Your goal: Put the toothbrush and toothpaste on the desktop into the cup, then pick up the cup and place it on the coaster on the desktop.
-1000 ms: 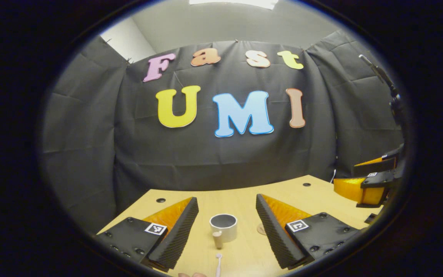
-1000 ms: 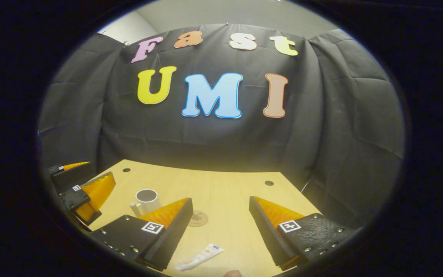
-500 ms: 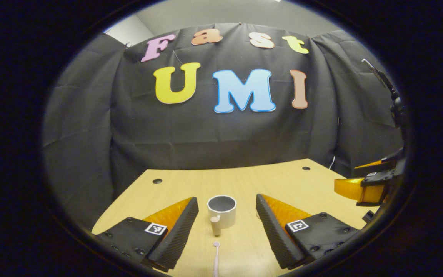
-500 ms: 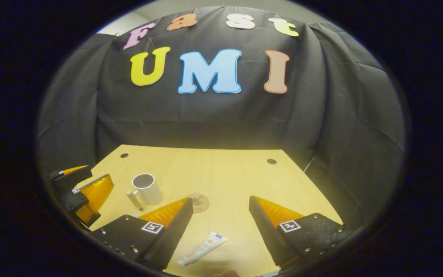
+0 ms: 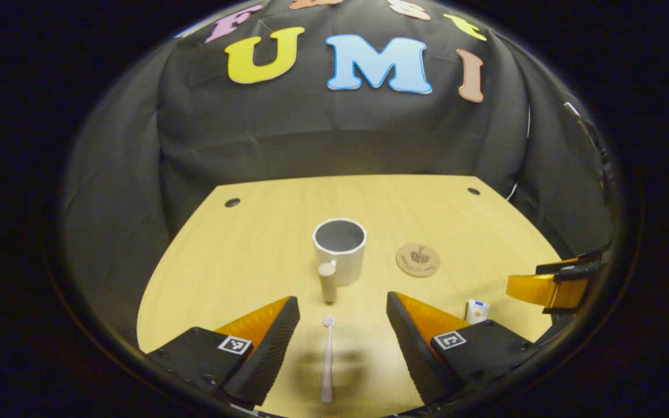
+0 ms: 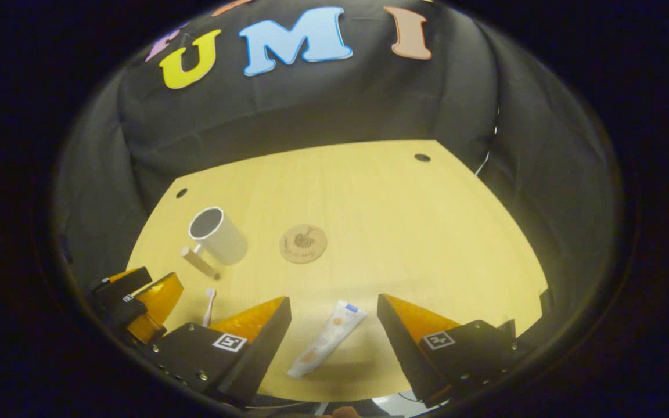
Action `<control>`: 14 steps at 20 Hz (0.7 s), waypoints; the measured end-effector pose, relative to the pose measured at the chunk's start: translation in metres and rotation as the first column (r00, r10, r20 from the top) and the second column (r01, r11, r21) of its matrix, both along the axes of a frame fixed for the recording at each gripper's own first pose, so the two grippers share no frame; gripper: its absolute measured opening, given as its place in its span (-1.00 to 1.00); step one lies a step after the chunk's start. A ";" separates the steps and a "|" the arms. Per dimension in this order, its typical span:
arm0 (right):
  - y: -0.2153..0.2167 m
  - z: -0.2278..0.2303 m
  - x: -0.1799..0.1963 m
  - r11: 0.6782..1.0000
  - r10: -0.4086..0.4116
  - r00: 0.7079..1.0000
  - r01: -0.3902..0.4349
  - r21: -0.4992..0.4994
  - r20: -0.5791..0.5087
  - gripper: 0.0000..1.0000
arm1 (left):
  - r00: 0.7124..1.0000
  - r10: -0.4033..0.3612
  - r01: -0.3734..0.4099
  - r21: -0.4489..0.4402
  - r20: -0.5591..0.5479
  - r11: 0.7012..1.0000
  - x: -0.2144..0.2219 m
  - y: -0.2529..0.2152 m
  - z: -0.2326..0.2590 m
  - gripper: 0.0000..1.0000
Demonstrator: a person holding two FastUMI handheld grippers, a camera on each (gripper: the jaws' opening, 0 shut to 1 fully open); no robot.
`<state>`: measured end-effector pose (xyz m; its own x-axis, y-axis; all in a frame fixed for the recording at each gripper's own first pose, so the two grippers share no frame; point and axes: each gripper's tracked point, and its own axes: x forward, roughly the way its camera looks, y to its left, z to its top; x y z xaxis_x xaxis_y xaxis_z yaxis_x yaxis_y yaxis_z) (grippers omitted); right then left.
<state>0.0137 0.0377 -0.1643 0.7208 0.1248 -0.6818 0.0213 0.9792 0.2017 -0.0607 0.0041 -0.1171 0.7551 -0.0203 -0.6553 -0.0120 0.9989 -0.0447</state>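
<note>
A white cup (image 5: 340, 251) with a wooden handle stands upright mid-desk, also seen at the left in the right gripper view as the cup (image 6: 217, 235). A pale toothbrush (image 5: 327, 357) lies flat between the fingers of my open left gripper (image 5: 341, 334), head toward the cup. A white toothpaste tube (image 6: 327, 338) lies flat between the fingers of my open right gripper (image 6: 333, 331). A round brown coaster (image 5: 418, 259) lies right of the cup, seen again as the coaster (image 6: 304, 244). Both grippers hover above the desk, holding nothing.
The light wooden desk (image 5: 253, 255) has small dark holes near its far corners. Black cloth walls close in behind it. The other gripper shows at the right edge of the left gripper view (image 5: 549, 287) and at the lower left of the right gripper view (image 6: 137, 299).
Both cameras have tipped down and risen, so more of the desk shows. The toothbrush and the toothpaste tube now lie in full between each gripper's fingers. Nothing on the desk has moved.
</note>
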 end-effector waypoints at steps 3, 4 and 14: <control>0.002 -0.027 -0.010 1.000 -0.007 0.993 0.007 0.005 -0.121 0.89 | 0.988 0.002 -0.006 -0.023 -0.155 1.000 -0.007 0.000 -0.043 0.96; 0.004 -0.035 -0.012 1.000 -0.005 0.988 0.007 0.011 -0.157 0.90 | 0.980 0.001 -0.007 -0.030 -0.198 1.000 -0.013 0.000 -0.053 0.96; 0.020 -0.084 -0.021 0.998 -0.008 0.920 0.030 0.049 -0.391 0.90 | 0.842 -0.006 0.010 0.004 -0.539 1.000 -0.062 0.022 -0.118 0.99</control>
<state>-0.0075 0.0582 -0.2481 0.4011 0.1576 -0.9024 0.1276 0.9659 0.2254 -0.1222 0.0266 -0.2349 0.2827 -0.0193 -0.9590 -0.0245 0.9993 -0.0274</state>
